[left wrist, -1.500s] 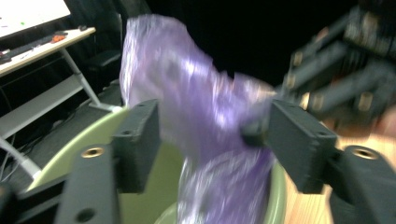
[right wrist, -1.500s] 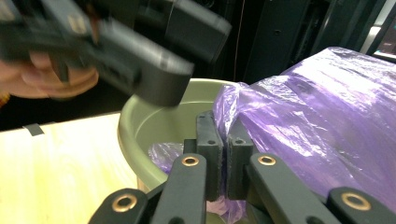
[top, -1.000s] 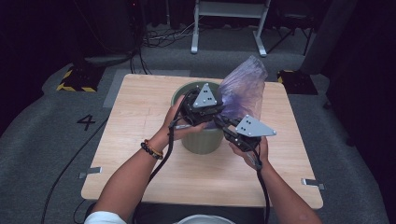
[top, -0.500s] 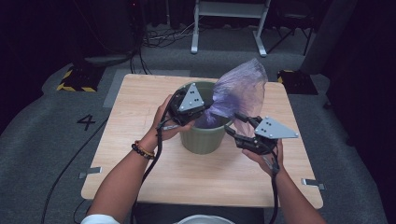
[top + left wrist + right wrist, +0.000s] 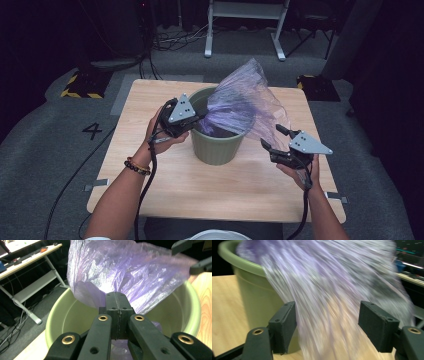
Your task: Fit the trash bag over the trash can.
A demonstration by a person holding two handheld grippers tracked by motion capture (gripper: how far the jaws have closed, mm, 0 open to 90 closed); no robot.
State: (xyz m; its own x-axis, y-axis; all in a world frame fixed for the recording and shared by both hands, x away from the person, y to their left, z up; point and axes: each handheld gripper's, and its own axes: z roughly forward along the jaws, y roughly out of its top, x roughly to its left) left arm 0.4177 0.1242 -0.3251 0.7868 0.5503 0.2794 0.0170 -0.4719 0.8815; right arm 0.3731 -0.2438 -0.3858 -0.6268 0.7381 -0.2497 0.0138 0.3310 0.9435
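Note:
A green plastic bin (image 5: 215,147) stands upright in the middle of the wooden table (image 5: 150,175). A thin purple plastic bag (image 5: 245,102) billows out of its mouth toward the right. At the bin's left rim, my left gripper (image 5: 194,121) is shut on an edge of the bag (image 5: 130,270), right over the bin's opening (image 5: 75,312). My right gripper (image 5: 274,138) is right of the bin and below the bag's loose side. Its jaws have just been opening and stand wide (image 5: 327,325). Blurred bag film (image 5: 329,290) hangs in front of them, and the pads do not press on it.
A white metal stand (image 5: 245,25) and cables lie on the floor behind the table. A yellow-and-black striped block (image 5: 80,85) sits at the back left and a dark box (image 5: 317,87) at the back right. A white rim (image 5: 220,235) shows at the front edge.
The hands have moved apart: the left gripper went to the bin's left rim with the bag, the right one opened, let the bag go and slid right. The bag now spreads wider.

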